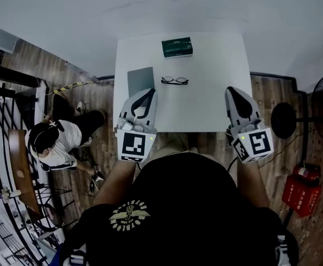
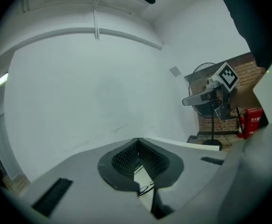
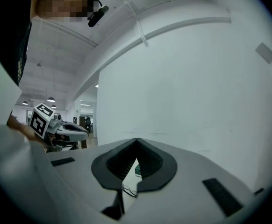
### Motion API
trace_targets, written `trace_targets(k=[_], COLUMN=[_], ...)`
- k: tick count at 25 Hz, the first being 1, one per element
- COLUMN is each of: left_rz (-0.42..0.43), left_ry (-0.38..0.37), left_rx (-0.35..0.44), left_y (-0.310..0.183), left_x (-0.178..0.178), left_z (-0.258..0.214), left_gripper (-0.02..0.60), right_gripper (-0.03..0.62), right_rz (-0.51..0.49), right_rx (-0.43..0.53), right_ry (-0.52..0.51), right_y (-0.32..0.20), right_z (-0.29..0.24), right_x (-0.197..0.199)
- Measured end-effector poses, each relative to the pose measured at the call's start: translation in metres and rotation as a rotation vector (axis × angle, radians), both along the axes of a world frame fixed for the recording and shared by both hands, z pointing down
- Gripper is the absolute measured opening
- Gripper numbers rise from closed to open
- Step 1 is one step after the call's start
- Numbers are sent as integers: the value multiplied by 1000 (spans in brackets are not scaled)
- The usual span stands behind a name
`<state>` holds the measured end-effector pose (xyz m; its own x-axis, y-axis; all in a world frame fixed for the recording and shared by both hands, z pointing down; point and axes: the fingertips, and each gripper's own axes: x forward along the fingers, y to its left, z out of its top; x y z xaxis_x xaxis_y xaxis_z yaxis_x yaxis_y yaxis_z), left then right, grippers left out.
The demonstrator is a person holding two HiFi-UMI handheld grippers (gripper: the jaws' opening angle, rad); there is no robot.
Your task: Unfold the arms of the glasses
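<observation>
- left gripper (image 1: 149, 95): jaws together, nothing in them, at near edge of tabletop (image 1: 211, 101); glasses (image 1: 175, 80) at its 1 o'clock
- glasses: flat mid-tabletop, look folded, green case (image 1: 177, 46) at their 12 o'clock; probably light, thin, fragile; hold the rim, swing each arm from near its hinge
- right gripper (image 1: 235, 93): jaws together, empty; glasses at its 10 o'clock

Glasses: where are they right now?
Head view: the glasses lie near the middle of the white table, on the person's side of the green box, with the grey sheet to their left.
</observation>
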<state>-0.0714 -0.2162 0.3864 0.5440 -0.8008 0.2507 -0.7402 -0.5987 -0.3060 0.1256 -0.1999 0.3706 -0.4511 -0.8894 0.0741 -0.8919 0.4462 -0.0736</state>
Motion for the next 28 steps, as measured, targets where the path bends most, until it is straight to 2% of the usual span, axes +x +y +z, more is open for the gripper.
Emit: trace_targets(k=[5,10,19,23,28], left_rz=[33,76,146,163,211], left_ry=[-22,-67,-236,-290,-391], left_rx=[-57,-108,-249,-305,-364], left_y=[-27,-54,-98,-112,-126], left_x=[10,18,24,27,35], left_z=[22,68,164,192,237], left_gripper=[8,8,8,9,11], right_gripper=[2,2,2,2,2], right_rz=[15,21,55,78,104], right_rx=[-41,-73,-119,-153,-185], right_ry=[-7,-6,-3,-1,0], right_y=[-24,-48,-94,-102,-114], right_z=[16,31,53,65,77], right_x=[0,-3,-2,5,12])
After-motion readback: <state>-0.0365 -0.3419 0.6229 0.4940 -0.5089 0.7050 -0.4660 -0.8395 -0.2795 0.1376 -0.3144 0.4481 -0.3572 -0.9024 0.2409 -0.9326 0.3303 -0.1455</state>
